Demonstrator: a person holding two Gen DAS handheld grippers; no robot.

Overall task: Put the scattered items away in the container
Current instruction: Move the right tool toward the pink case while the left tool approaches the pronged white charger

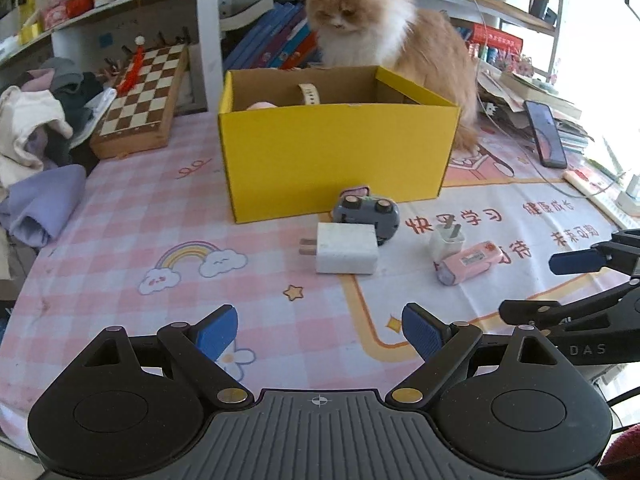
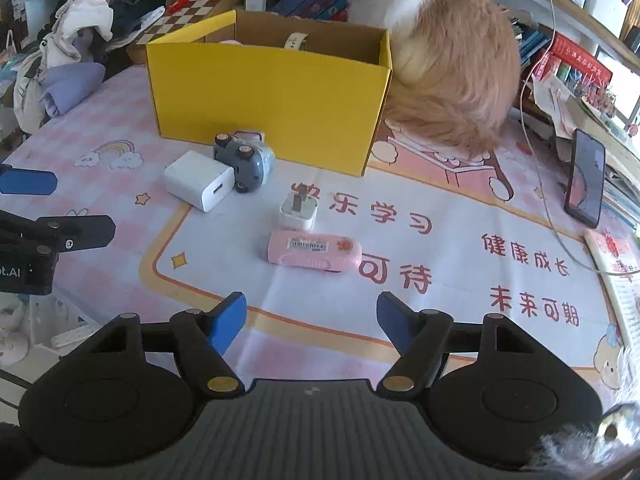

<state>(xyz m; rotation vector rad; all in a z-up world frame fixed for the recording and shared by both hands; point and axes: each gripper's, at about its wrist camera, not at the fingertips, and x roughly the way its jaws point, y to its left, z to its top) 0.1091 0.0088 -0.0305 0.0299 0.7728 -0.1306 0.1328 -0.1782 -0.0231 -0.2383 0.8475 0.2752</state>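
Right wrist view looks across a pink checked tabletop toward a yellow cardboard box, which stands open at the far middle with a pale strap and something pink showing inside. A long-haired orange and white cat sits just behind the box's right end. Four loose items lie in front of the box: a grey toy car on its side closest to the box wall, a large white charger touching the car on its left, a small white plug nearer, and a pink oblong gadget nearest of all. The right gripper hovers with its blue pads spread wide and nothing between them; the pink gadget lies straight ahead of it, long axis running left to right across the gripper's line. The left gripper, likewise spread and empty, faces the large charger and car. By the look of it, the right gripper is the nearer one to the pink gadget, the left to the charger
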